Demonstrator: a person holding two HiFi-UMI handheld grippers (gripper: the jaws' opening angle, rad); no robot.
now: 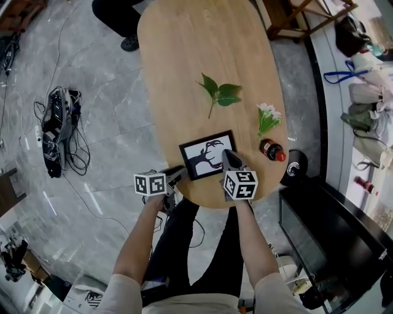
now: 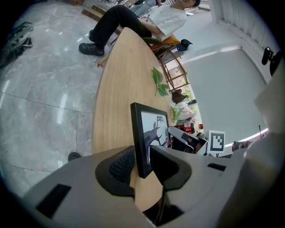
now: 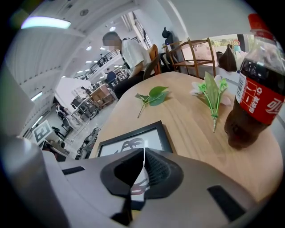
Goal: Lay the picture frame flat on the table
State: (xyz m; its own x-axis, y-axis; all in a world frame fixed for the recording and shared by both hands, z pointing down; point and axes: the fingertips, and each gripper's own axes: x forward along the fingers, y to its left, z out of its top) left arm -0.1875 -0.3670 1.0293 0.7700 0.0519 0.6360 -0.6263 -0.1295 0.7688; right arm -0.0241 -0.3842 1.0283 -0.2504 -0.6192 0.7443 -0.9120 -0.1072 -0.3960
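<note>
Left gripper view: left gripper clamps the picture frame edge, frame looks flat on table, right gripper pinched empty; next, release and retreat.

An oval wooden table stands on a glossy grey marble floor. Left of the table lies a tangle of black cables. To the table's right are a black cabinet and a wooden chair.

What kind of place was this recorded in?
Probably a large open indoor hall, perhaps an office lounge or canteen: a polished stone-tile floor, an oval wooden table with wooden chairs beside it, and more tables and seats farther back.
</note>
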